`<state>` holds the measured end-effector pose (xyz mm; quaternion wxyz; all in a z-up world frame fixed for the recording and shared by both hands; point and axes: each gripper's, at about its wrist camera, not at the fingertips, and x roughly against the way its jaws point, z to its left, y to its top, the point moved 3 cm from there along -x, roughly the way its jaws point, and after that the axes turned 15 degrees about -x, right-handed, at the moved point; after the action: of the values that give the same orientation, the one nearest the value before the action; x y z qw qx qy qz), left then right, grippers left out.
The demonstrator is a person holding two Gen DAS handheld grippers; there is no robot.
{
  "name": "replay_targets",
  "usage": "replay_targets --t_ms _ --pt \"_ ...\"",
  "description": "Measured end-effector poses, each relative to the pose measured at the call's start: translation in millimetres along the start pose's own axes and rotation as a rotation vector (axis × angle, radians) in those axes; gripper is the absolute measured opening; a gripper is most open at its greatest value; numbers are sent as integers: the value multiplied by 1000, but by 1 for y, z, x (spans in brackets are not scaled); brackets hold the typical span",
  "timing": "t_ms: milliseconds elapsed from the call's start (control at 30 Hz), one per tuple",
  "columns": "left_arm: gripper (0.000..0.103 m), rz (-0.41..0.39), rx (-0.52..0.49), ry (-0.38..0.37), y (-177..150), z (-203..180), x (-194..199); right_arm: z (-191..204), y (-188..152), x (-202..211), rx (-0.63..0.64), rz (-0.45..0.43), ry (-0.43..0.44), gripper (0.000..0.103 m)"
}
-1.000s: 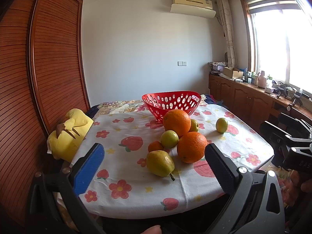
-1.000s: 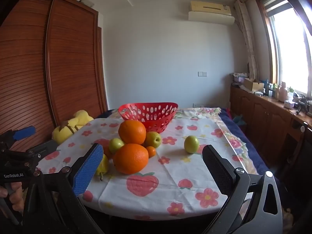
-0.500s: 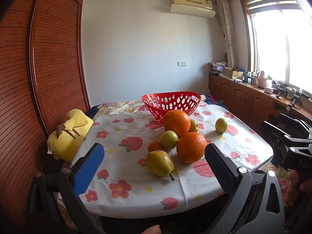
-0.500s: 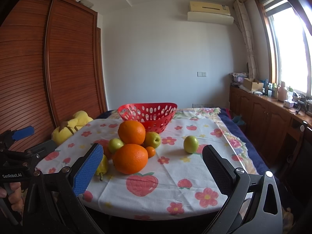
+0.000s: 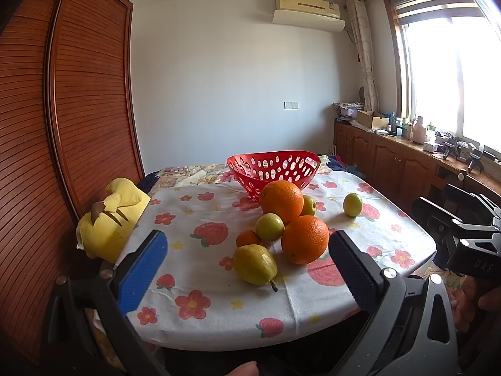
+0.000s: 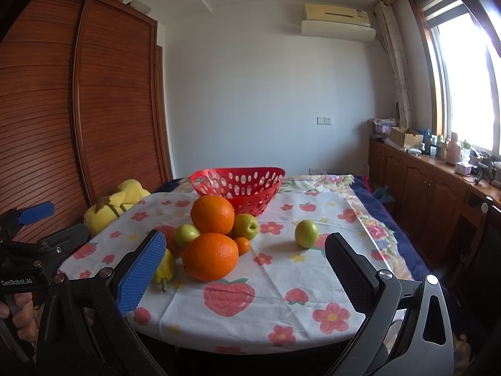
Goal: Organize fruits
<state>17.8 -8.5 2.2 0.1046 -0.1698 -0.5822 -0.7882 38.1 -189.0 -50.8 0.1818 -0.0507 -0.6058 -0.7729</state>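
Nothing done yet: basket [image 5: 273,169] empty, all fruit on the cloth [image 5: 200,269]. My left gripper [image 5: 247,269] and right gripper [image 6: 244,269] gape wide, holding nothing.

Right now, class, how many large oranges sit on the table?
2. The far orange sits just before the red basket; the near orange sits beside the pear. Others may be hidden behind them.

Left: your black two-finger gripper [image 5: 247,263] held level, jaws wide apart | Right: your black two-finger gripper [image 6: 245,258] likewise, empty.
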Motion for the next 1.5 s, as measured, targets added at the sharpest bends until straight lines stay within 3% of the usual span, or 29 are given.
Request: replay_targets --t_ms 933,1500 --pt "103 -15 -2 -5 2 -2 6 5 3 1 1 -2 2 103" --pt "103 52 24 -55 -16 -3 -19 -2 -12 -17 8 58 13 103"
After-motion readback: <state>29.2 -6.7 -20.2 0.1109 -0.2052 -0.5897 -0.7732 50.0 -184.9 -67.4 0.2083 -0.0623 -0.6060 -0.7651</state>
